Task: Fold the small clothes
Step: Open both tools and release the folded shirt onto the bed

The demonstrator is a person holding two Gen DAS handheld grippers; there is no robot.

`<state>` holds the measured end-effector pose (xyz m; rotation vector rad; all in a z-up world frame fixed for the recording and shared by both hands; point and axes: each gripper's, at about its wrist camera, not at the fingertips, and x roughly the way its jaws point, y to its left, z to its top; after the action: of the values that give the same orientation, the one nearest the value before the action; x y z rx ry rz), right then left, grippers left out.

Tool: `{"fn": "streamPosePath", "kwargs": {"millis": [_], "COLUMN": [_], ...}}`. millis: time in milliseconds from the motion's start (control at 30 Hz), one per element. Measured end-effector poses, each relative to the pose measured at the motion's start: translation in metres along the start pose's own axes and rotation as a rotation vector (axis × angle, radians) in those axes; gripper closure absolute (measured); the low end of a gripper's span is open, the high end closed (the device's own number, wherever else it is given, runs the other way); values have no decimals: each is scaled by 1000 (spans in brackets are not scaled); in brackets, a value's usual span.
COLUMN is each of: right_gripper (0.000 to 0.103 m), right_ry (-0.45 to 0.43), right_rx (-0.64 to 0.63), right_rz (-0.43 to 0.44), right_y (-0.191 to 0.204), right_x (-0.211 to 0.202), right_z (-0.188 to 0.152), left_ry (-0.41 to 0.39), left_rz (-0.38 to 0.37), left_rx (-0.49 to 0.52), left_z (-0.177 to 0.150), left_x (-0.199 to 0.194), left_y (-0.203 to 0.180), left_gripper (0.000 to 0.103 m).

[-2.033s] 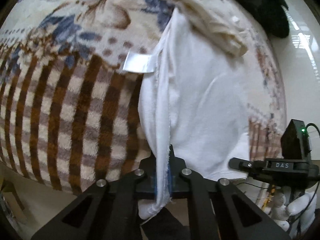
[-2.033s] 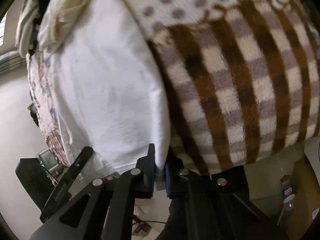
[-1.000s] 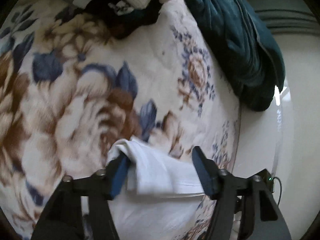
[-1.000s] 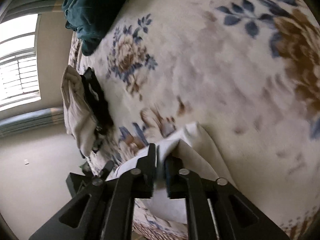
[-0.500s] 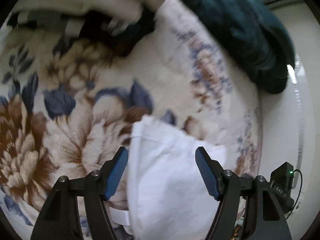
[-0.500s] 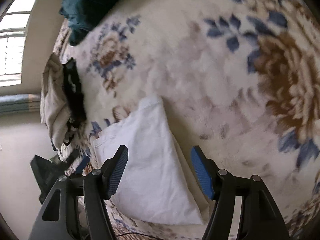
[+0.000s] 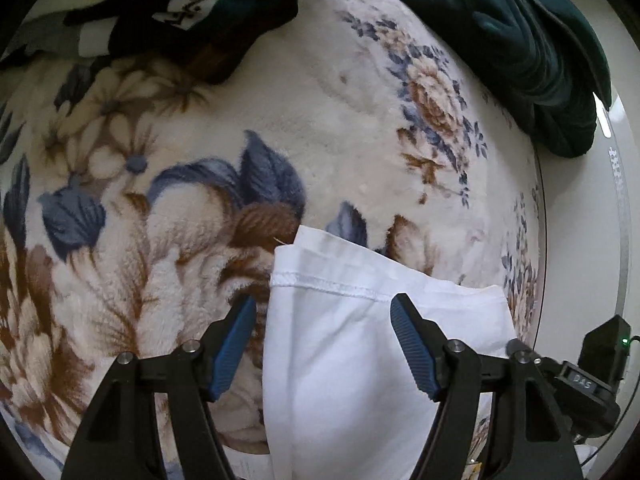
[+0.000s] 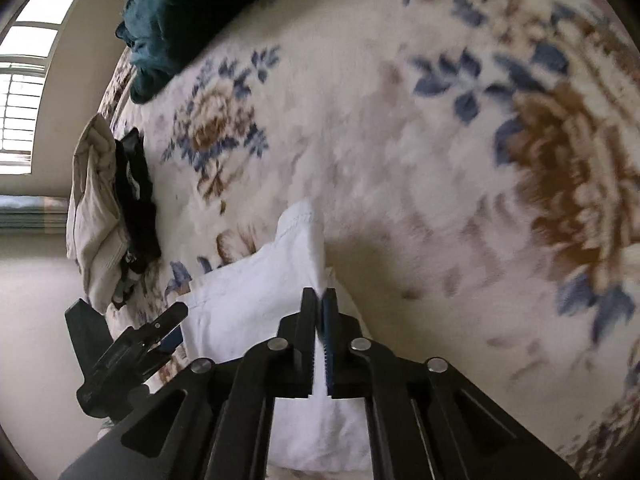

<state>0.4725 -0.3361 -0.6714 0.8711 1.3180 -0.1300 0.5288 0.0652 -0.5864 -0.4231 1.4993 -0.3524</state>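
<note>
Your right hand-held gripper point(image 8: 320, 300) is pinching the limp white cloth point(image 7: 360, 360); the left hand-held gripper point(image 7: 324, 320) is gaping, so grab its 12 o'clock hem.

Folded garment point(image 7: 360, 340) on blanket point(image 7: 340, 128), clothes pile point(image 7: 180, 8) and quilt point(image 7: 520, 40) beyond it

Light source: daylight from the window point(image 8: 28, 92) at the upper left of my right wrist view; its panes are blown out white.
Brightness: soft and even over the floral blanket point(image 7: 320, 120); no hard glare on it.
Shadow: a dim patch on the blanket just right of the white garment point(image 8: 256, 300).
Blur: my right view smears toward its right side; my left view is sharp, stitching legible.
Distortion: strong fisheye bulge, black corners in both views.
Dark areas: the teal bedding point(image 7: 520, 40) loses detail.
</note>
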Motion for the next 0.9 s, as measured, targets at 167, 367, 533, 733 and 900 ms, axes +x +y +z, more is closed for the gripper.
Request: {"fn": "streamPosePath", "kwargs": {"millis": [167,367,533,733,900], "right_gripper": [102,72,64,64,85], "right_ry": [-13,60,135,132,93], "right_rx": [3,51,37,-19,-53], "right_rz": [-29,73,67,9,-20], "right_y": [-8,-16,-10,4,13], "right_x": [-11,9,37,52,47], "right_z": [4,28,39,34,29], "left_ry": [16,-61,-115,-107,-95], "left_rz": [5,28,82,96,86], "left_rx": [-9,84,142,155,154], "left_z": [-1,5,6,4,4], "left_x": [9,1,-16,-11,-12], "left_y": [2,-16,-24,-21,-20], "left_gripper": [35,38,38,92,93]}}
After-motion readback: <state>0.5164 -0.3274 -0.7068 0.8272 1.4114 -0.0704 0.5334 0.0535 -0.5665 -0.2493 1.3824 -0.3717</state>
